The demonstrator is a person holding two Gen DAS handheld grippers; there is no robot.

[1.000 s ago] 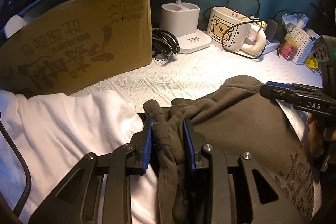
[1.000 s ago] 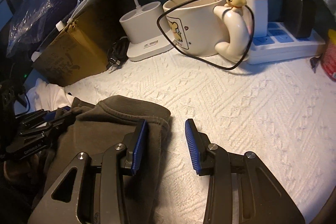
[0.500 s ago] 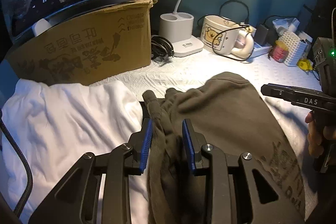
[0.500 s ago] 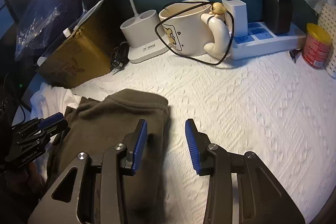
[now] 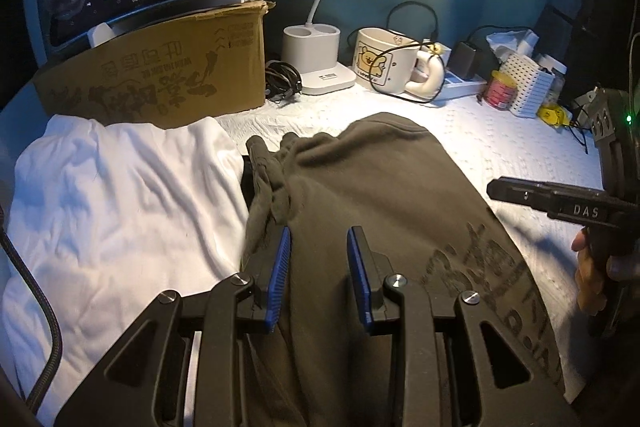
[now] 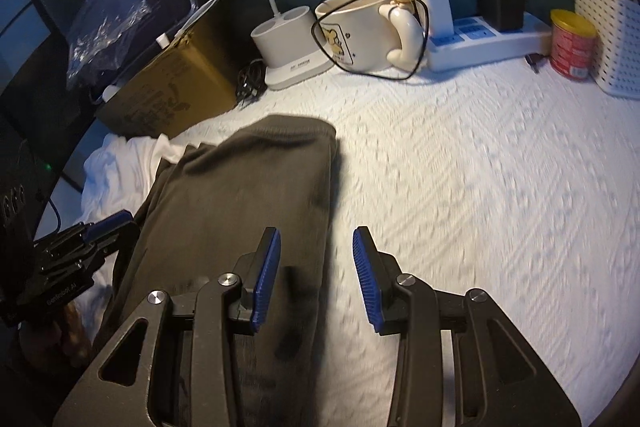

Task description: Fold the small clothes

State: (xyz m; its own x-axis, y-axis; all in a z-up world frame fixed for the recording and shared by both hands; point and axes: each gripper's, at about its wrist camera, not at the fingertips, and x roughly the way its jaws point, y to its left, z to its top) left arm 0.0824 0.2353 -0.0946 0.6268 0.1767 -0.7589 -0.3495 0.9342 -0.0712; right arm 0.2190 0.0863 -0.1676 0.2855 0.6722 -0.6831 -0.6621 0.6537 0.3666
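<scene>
While both claws hang spread and empty, the left claw (image 5: pixel 318 277) and right claw (image 6: pixel 316 277) frame the brown garment (image 5: pixel 384 195) lying before the mug (image 5: pixel 382 61); regripping its edges for another fold seems next.

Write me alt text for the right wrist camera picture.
An olive-grey garment lies on a white textured cloth, with the right gripper above its right edge, jaws apart and nothing visibly pinched. Behind stand a cream cartoon mug, a power strip and a lit desk lamp.
</scene>
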